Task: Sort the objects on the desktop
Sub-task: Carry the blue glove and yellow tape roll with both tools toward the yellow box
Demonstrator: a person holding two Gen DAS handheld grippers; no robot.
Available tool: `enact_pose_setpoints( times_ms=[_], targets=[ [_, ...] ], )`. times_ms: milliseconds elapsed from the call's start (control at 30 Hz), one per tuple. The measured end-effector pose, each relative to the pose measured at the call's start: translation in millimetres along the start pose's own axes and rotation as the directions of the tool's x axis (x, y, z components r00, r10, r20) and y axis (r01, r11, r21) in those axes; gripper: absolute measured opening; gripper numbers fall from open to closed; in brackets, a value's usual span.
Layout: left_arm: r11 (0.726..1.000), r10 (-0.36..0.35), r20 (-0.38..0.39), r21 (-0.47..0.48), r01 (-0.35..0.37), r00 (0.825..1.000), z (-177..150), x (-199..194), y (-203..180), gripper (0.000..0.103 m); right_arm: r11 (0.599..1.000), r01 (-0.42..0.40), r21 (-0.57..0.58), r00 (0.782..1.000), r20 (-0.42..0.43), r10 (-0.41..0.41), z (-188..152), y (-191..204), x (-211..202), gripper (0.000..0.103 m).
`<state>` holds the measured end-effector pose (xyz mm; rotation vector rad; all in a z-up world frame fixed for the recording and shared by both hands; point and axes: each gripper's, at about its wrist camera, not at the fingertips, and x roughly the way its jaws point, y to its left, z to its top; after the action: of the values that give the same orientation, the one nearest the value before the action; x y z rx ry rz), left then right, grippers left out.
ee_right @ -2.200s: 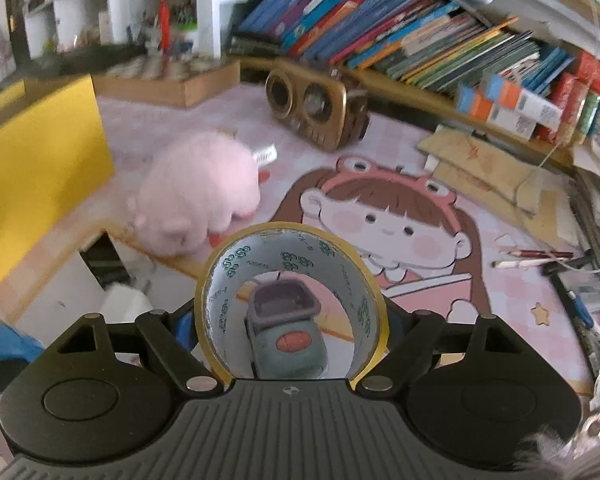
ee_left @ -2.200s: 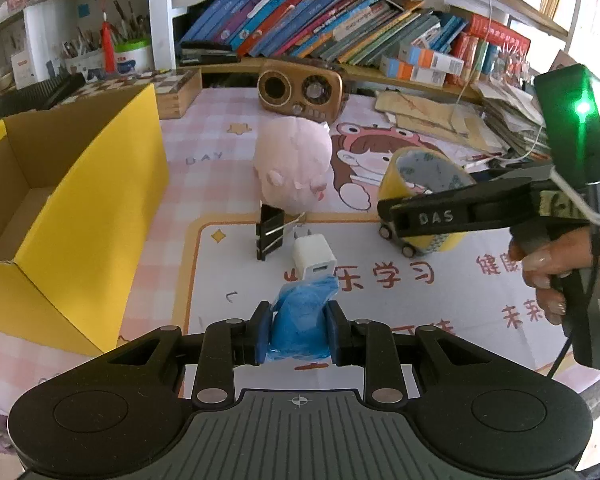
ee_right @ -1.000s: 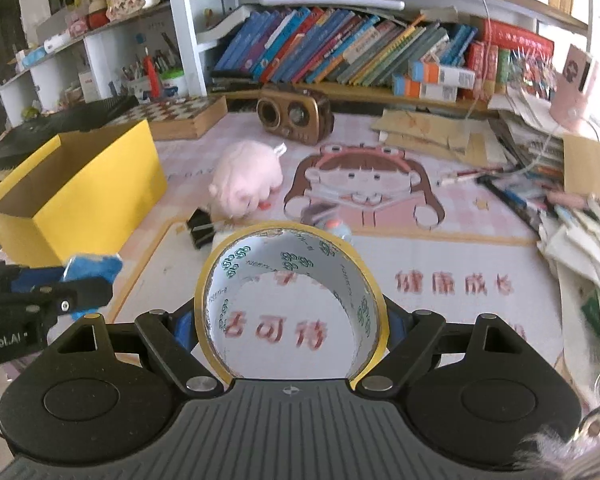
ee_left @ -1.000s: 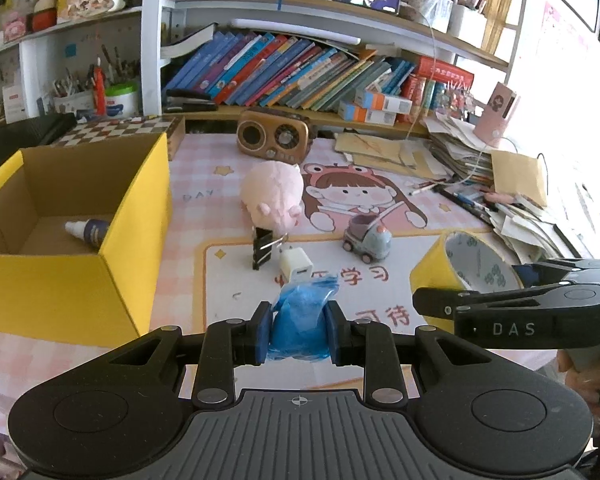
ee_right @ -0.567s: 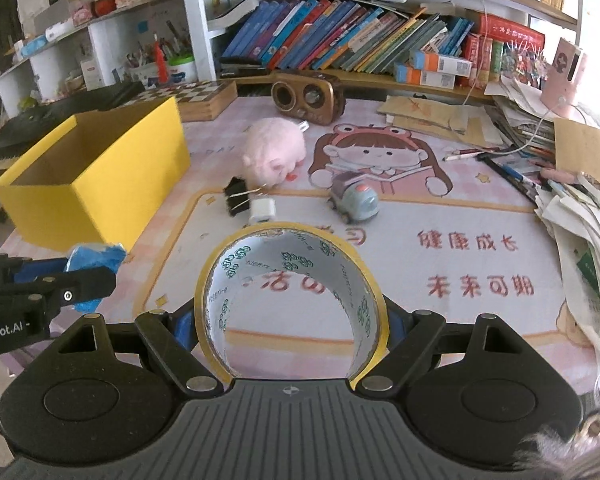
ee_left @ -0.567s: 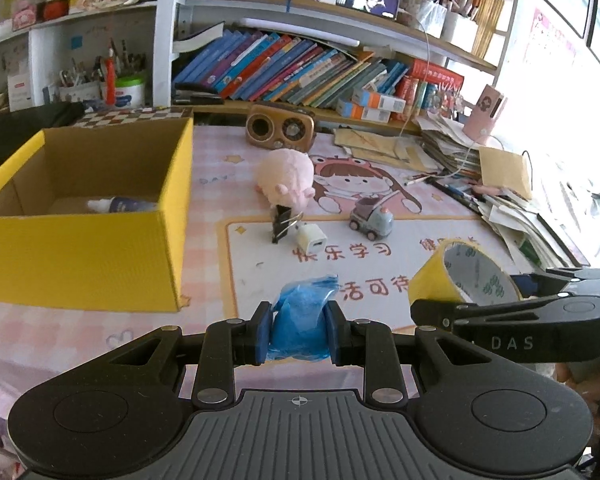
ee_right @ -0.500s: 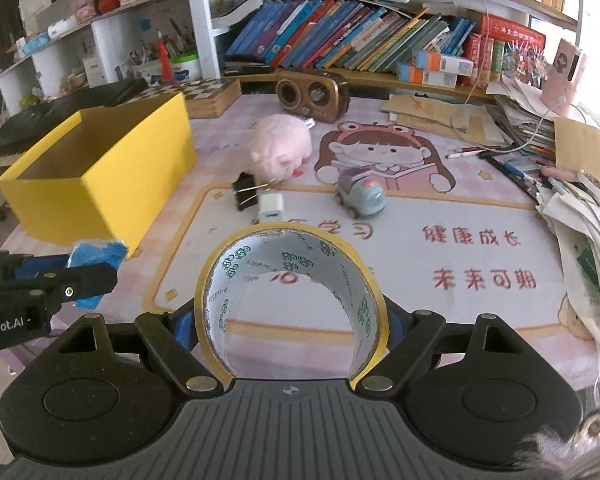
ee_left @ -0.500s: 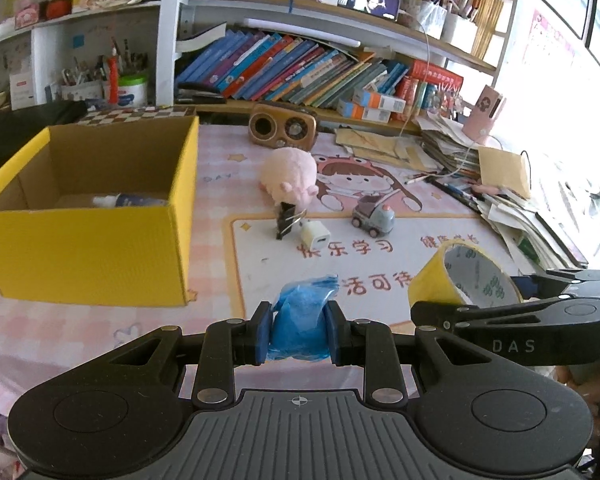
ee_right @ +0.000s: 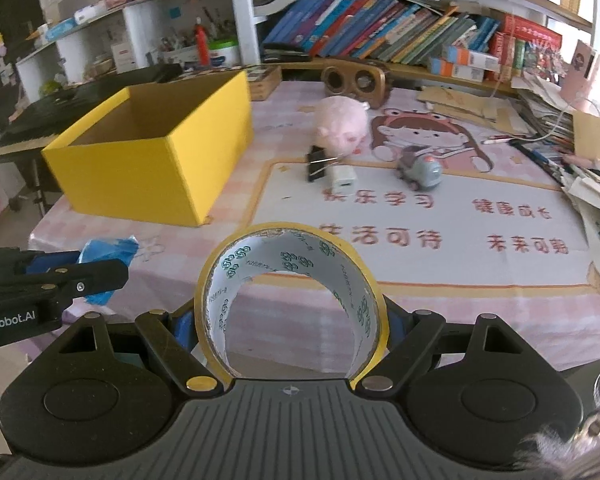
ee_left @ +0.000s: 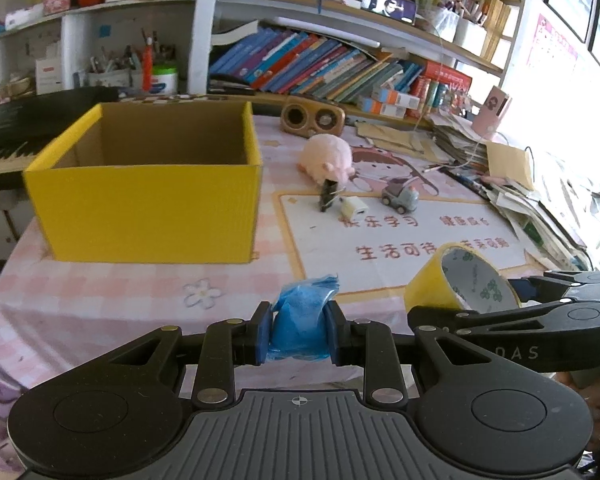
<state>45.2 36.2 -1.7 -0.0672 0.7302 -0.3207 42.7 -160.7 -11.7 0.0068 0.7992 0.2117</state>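
My left gripper (ee_left: 298, 336) is shut on a crumpled blue packet (ee_left: 300, 320), held in the air before the table's near edge. My right gripper (ee_right: 292, 328) is shut on a yellow tape roll (ee_right: 290, 240), also off the near edge; the roll shows in the left wrist view (ee_left: 460, 284). The blue packet shows at the left of the right wrist view (ee_right: 104, 256). An open yellow cardboard box (ee_left: 148, 204) stands on the table at the left, ahead of my left gripper; its floor is hidden by the near wall.
On the mat lie a pink plush pig (ee_left: 328, 156), a black binder clip (ee_left: 328, 196), a white charger cube (ee_left: 354, 208) and a grey toy car (ee_left: 400, 198). A wooden radio (ee_left: 312, 120) and bookshelves stand behind. Paper piles (ee_left: 540, 208) crowd the right edge.
Both grippers have pulled back toward the table's near edge and lower, holding their objects. The yellow box now sits nearer the left gripper's centre line, and its inside is no longer visible.
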Motion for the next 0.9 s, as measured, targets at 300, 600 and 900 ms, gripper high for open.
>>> enact_pose_setpoints(
  times_ms=[300, 600, 900],
  targets=[
    [0.999, 0.036, 0.002, -0.029, -0.036, 0.999, -19, -26, 30, 0.026, 0.998, -0.048, -0.046, 0.999, -0.011, 0.048, -12, 44, -1, 0.082],
    [0.994, 0.078, 0.019, -0.074, -0.076, 0.997, -33, -47, 51, 0.026, 0.990, -0.093, -0.104, 0.996, -0.020, 0.092, -17, 77, -2, 0.082],
    [0.989, 0.110, 0.026, -0.107, -0.106, 0.994, -39, -60, 65, 0.026, 0.979, -0.136, -0.153, 0.991, -0.036, 0.132, -17, 102, 1, 0.082]
  ],
)
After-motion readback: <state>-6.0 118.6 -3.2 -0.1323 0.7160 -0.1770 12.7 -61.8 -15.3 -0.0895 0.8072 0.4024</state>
